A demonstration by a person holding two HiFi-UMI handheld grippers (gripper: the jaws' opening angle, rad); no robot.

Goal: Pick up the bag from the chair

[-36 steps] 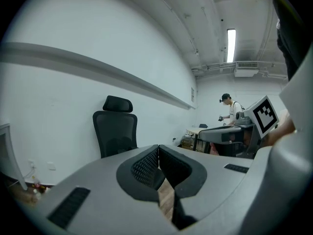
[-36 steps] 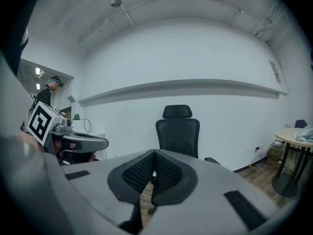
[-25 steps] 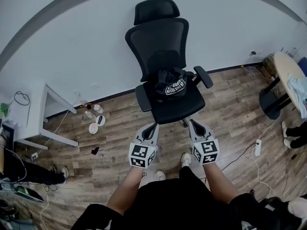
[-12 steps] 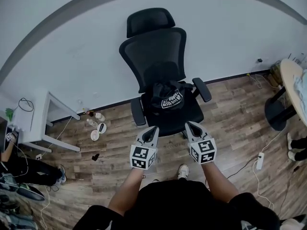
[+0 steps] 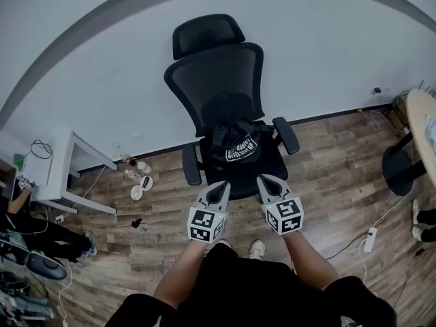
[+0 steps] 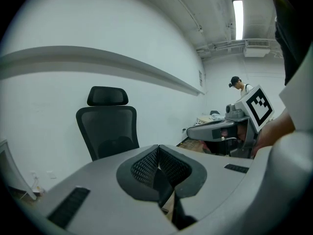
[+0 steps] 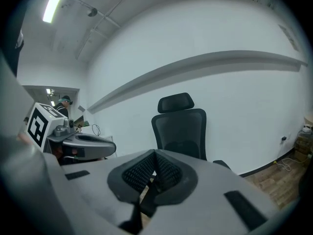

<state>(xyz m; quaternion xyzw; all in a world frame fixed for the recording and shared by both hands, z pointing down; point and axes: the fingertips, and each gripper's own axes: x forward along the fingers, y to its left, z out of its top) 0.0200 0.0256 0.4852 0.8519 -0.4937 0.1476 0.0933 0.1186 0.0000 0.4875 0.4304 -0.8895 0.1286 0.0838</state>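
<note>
Around the chair (image 5: 225, 107) the wood floor (image 5: 327, 176) lies open on most sides. A broad bare stretch to its right runs as far as the round table (image 5: 421, 125) at the picture's right edge, and a cable with a power strip (image 5: 370, 238) lies on the boards there. To the chair's left, small bottles and dishes (image 5: 138, 181) are scattered on the floor near the wall (image 5: 102, 80), with a white side table (image 5: 65, 159) beyond them. The chair's back stands close to the wall and its front edge faces the person.

Both tongs are at that front edge, side by side and apart from each other. The left tongs (image 5: 219, 188) are by the seat's front left corner, and the right tongs (image 5: 261, 180) by its front right corner. Whether they touch the seat cannot be told. Each pair is pressed together, pads meeting with nothing between them. Two armrests (image 5: 285, 135) flank the seat, leaving its front open.

The bag (image 5: 235, 143) rests on the seat toward its back edge, leaning against the foot of the mesh backrest, between the armrests. It is black, soft and crumpled. White lettering runs in a curved band across its front, too small to read.
</note>
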